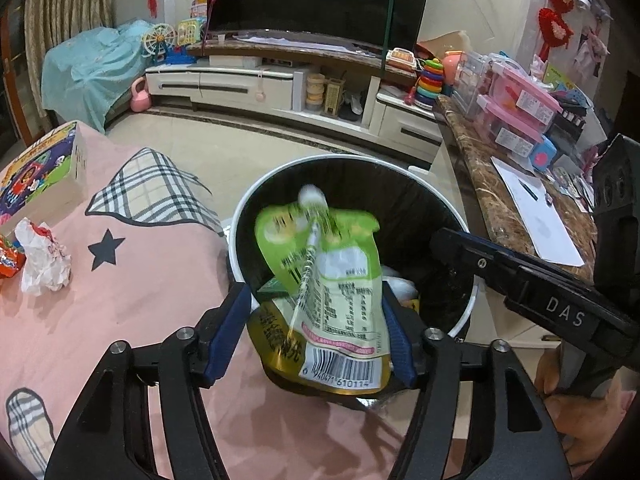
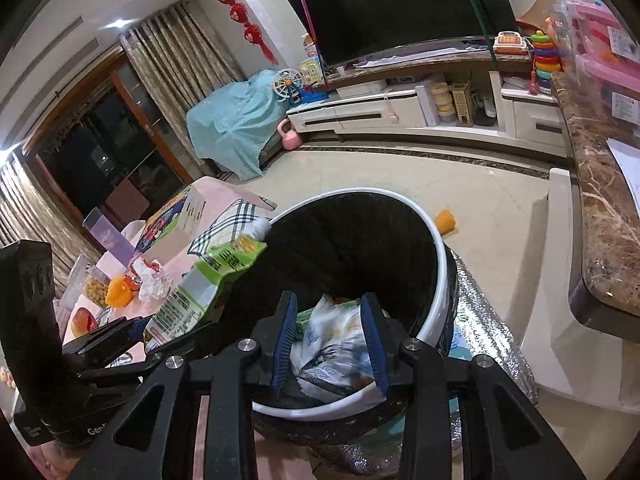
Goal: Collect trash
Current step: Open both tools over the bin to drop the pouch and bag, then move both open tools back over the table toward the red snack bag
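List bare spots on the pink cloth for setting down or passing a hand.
Free: pink cloth between the star print and the bin, near the left gripper. Crowded: far-left edge, with crumpled wrapper and toy box.

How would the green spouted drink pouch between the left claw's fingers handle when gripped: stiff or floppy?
The green drink pouch looks floppy: its top bends over the trash bin. Probably light and near empty, since its sides look flat. Its glossy film may slip between the left claw pads.
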Tool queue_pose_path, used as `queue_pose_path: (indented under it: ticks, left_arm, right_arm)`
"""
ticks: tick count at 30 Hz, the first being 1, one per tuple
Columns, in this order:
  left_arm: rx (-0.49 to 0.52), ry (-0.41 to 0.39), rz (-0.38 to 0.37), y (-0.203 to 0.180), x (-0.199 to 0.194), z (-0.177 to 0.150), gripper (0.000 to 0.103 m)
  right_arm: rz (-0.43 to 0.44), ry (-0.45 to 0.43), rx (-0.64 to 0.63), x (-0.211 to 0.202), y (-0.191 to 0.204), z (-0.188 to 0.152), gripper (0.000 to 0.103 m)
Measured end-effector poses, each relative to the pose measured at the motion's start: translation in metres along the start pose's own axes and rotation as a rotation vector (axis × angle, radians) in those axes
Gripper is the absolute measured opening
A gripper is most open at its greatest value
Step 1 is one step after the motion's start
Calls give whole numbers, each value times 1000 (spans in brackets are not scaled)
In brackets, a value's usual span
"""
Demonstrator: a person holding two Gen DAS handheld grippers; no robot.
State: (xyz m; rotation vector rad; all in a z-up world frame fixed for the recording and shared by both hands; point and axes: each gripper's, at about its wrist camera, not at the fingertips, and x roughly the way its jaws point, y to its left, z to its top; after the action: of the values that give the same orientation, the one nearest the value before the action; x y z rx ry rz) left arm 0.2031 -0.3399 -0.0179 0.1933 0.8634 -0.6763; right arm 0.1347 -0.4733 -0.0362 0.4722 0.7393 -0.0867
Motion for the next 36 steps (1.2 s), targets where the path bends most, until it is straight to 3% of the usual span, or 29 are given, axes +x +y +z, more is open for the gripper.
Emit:
queue_pose_path:
  ticks: [8,11,20,36]
  left_arm:
    - [-26,-18,-2,4,-10,-5,65]
    - [-44,-26,1,11,-17,-11,68]
    - [-133,-35,33,49,-41,-47,69]
    - [-317,-47,133,128,-83,-114,73]
  right_arm:
    - [8,-19,11,-8,2,-1,37]
    - [12,-23,17,-10,3,-3,44]
    - [45,-47,20,-18,25,-14,86]
    - [133,27,-47,2,98,-46,90]
